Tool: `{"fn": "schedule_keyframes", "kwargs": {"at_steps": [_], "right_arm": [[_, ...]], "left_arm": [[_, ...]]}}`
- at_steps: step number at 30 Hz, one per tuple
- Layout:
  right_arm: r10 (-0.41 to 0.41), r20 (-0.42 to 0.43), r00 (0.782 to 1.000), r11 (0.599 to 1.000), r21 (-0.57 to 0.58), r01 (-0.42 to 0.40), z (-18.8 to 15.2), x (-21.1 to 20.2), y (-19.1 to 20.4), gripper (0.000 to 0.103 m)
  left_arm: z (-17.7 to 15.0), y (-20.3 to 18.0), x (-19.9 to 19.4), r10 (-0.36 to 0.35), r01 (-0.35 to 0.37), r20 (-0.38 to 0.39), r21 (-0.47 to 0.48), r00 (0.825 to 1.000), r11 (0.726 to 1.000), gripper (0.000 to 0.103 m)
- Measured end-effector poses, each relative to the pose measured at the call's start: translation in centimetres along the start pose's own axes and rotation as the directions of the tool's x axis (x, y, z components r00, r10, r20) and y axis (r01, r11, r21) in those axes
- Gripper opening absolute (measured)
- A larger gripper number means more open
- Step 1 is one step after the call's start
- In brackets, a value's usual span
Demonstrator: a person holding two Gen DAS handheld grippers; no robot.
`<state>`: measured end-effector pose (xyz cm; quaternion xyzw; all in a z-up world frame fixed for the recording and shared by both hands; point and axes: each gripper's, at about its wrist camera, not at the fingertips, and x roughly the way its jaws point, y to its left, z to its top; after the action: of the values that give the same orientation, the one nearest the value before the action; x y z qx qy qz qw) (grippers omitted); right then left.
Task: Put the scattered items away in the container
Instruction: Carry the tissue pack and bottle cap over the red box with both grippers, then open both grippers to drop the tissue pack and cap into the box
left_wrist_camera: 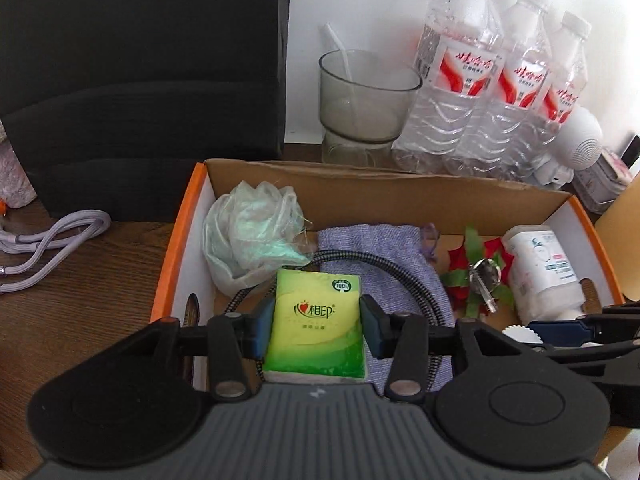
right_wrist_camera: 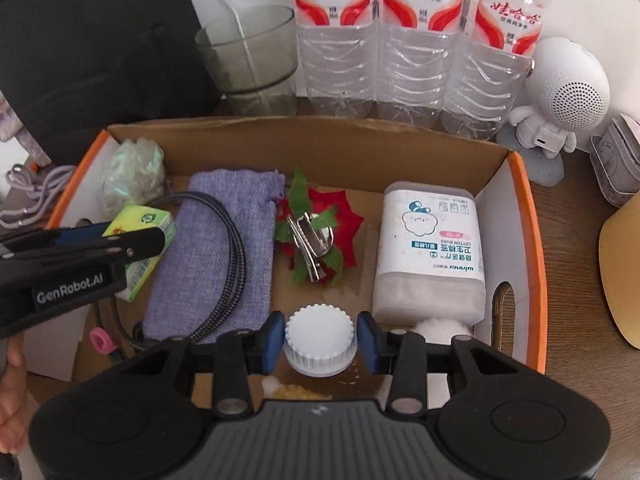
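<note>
Cardboard box [right_wrist_camera: 304,144] sits on the tabletop [left_wrist_camera: 80,280], its far edge near the water bottles [right_wrist_camera: 416,40]. Left hand-held gripper [left_wrist_camera: 316,320] clamps a green tissue pack [left_wrist_camera: 316,320] over the box's left side. Right hand-held gripper [right_wrist_camera: 320,344] grips a white ribbed cap [right_wrist_camera: 320,344]; whatever hangs below it is hidden. Left view crops that cap to a sliver. Only the right view shows the astronaut figure [right_wrist_camera: 560,96] whole and the pink bit [right_wrist_camera: 100,340] at the box's near-left corner, too small to identify.

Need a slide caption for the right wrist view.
Right hand-held gripper holds a white ridged cap over the cardboard box, beside cotton buds.
</note>
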<state>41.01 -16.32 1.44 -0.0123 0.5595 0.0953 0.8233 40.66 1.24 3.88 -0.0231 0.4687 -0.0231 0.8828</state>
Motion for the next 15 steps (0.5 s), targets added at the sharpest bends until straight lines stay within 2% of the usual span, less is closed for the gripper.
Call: {"fn": "schedule_keyframes", "kwargs": {"at_steps": [5, 9, 10, 11, 12, 13, 15], "right_arm": [[-0.033, -0.038, 0.999, 0.999, -0.011, 0.033, 0.1, 1.3, 0.5, 0.042], [-0.013, -0.025, 1.000, 1.000, 0.013, 0.013, 0.7, -1.0, 0.3, 0.047], [-0.001, -0.018, 1.000, 1.000, 0.027, 0.002, 1.0, -2.1, 0.1, 0.048], [0.012, -0.013, 1.000, 0.999, 0.041, -0.012, 1.4, -3.1, -0.1, 0.055], [0.023, -0.003, 1.000, 0.998, 0.057, -0.023, 1.7, -4.3, -0.2, 0.062], [0.026, 0.010, 1.000, 0.997, 0.073, -0.027, 1.9, -5.5, -0.3, 0.065], [0.021, 0.030, 0.999, 0.996, 0.086, -0.023, 2.0, -7.8, -0.4, 0.074]], "left_arm": [[-0.3, 0.0, 0.4, -0.025, 0.026, -0.033, 0.017, 0.999, 1.000, 0.048], [0.4, 0.3, -1.9, -0.025, 0.025, -0.009, 0.019, 1.000, 1.000, 0.049], [0.7, 0.3, -2.6, -0.022, 0.022, -0.011, 0.018, 1.000, 1.000, 0.054], [1.1, 0.4, -3.3, -0.009, 0.009, -0.024, 0.019, 1.000, 1.000, 0.059], [1.4, 0.4, -3.9, 0.006, -0.005, -0.038, 0.019, 0.999, 1.000, 0.070], [1.6, 0.5, -4.6, 0.018, -0.017, -0.049, 0.021, 0.999, 1.000, 0.077], [1.7, 0.6, -6.3, 0.037, -0.036, -0.058, 0.025, 0.998, 0.999, 0.080]]}}
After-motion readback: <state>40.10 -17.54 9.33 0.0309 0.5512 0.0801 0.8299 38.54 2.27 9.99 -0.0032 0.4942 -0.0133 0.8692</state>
